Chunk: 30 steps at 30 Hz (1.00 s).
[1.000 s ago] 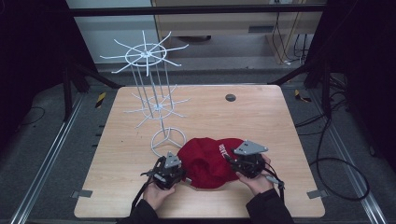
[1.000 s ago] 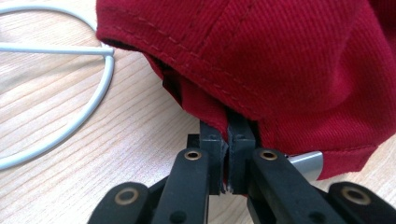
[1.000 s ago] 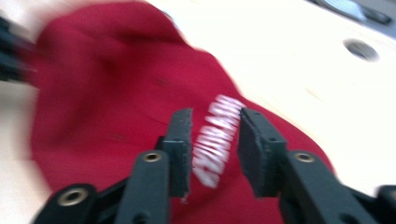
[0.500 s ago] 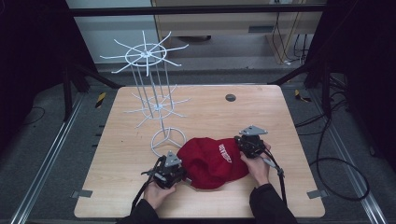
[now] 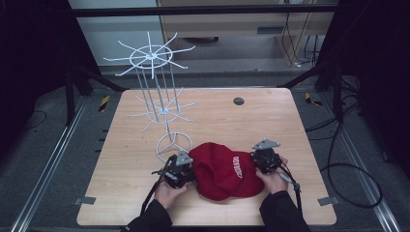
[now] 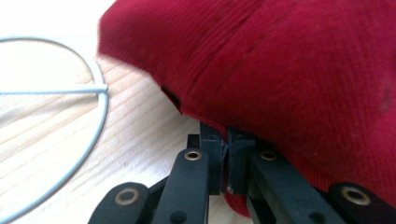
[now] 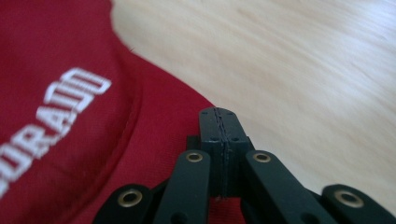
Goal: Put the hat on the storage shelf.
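A red cap [image 5: 222, 169] with white lettering lies on the wooden table [image 5: 232, 121] near its front edge. My left gripper [image 5: 189, 173] is at the cap's left side. In the left gripper view it [image 6: 227, 140] is shut on the rim of the cap [image 6: 289, 70], with red fabric pinched between its pads. My right gripper [image 5: 255, 162] is at the cap's right side. In the right gripper view it [image 7: 219, 116] is shut, pad against pad, just over the edge of the cap's brim [image 7: 154, 121]; I see no fabric between the pads.
A tall white wire rack [image 5: 159, 87] with spoked arms stands left of centre, its ring base [image 5: 173, 145] close behind the left gripper and also in the left gripper view [image 6: 93, 88]. A small dark disc [image 5: 238, 101] lies at the far side. Bare wood stretches to the right.
The right gripper left the cap's right side, swung away from the person, then came down again at the brim's right edge. The left gripper and cap stayed put.
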Motion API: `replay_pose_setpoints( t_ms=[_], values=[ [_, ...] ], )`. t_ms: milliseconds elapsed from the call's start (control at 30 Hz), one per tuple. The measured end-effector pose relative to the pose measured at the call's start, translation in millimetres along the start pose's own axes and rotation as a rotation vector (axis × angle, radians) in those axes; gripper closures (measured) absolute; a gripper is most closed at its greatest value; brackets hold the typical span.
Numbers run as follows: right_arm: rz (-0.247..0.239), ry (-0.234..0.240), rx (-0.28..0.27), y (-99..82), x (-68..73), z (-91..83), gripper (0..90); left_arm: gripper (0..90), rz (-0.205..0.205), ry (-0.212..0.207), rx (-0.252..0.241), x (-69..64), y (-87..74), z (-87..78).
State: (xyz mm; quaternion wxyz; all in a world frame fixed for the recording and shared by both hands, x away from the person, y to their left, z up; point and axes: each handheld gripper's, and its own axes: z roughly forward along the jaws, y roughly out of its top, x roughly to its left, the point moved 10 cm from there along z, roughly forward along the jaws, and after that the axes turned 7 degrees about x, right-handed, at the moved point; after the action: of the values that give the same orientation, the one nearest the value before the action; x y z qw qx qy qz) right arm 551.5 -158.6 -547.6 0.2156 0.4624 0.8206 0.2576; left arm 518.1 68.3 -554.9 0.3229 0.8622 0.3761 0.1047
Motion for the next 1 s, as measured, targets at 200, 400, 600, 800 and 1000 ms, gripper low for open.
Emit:
replay_pose_setpoints(
  t_ms=[200,400,600,800,1000],
  values=[
    [0.042,0.022,0.01,-30.6,-2.3,-23.7,90.0,82.6,-0.02,0.01,0.011,5.2,4.6,5.4],
    [0.045,0.034,-0.016,-30.6,-0.6,-32.6,88.5,63.4,-0.014,0.048,-0.008,14.5,3.4,-14.2],
    [0.04,0.081,-0.192,0.7,5.7,-64.6,81.7,54.5,-0.025,0.04,-0.063,23.6,-3.8,-53.2],
    [0.002,0.187,-0.261,29.0,35.9,-89.3,70.9,50.6,-0.059,0.086,-0.097,45.6,-25.3,-88.1],
    [-0.063,0.277,-0.264,50.1,79.2,-93.9,58.0,45.9,-0.142,0.162,-0.093,80.9,-55.5,-103.6]
  ],
)
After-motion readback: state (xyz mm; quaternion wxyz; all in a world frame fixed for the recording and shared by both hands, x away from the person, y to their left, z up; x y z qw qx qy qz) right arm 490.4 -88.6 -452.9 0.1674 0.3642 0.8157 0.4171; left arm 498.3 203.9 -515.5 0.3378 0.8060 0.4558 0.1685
